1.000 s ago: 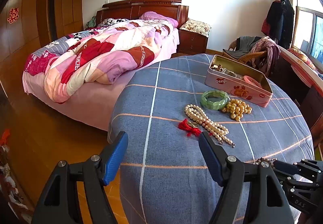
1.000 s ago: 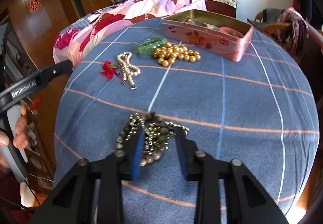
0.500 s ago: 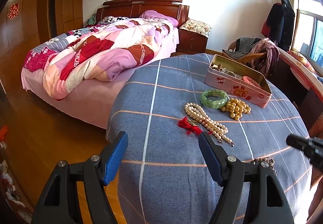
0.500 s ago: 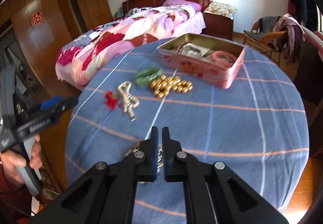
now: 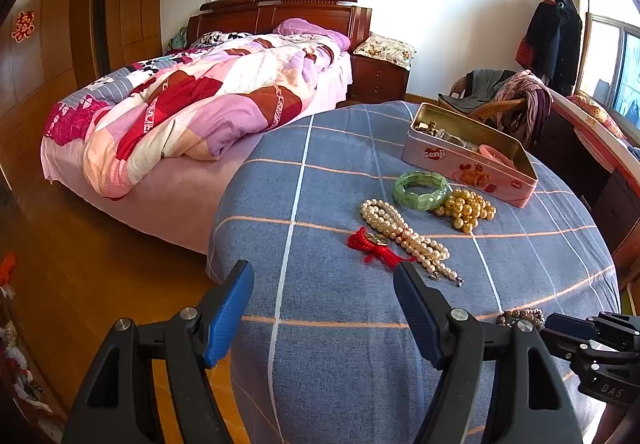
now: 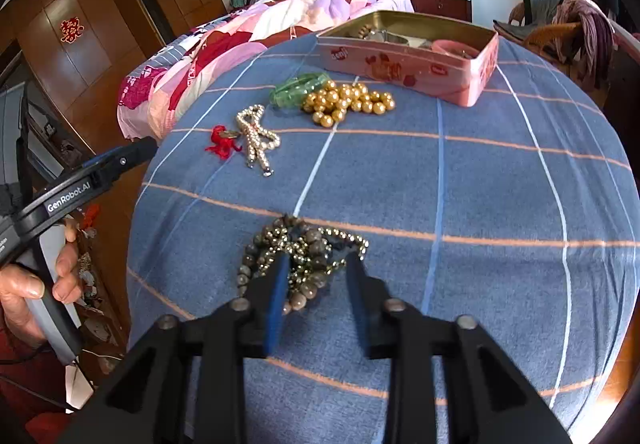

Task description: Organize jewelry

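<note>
bed [image 5: 208, 116] – patchwork quilt [image 5: 192, 104] | nightstand [image 5: 378, 78] | wicker chair [image 5: 492, 104] – clothes draped

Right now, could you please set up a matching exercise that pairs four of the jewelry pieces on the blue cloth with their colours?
Things:
1. bangle
2. large-bead bracelet
3. knotted cord charm
4. long necklace

Colours:
A. red
B. pearl white
C. green
D. gold

Pairs: 1-C, 2-D, 3-A, 4-B
</note>
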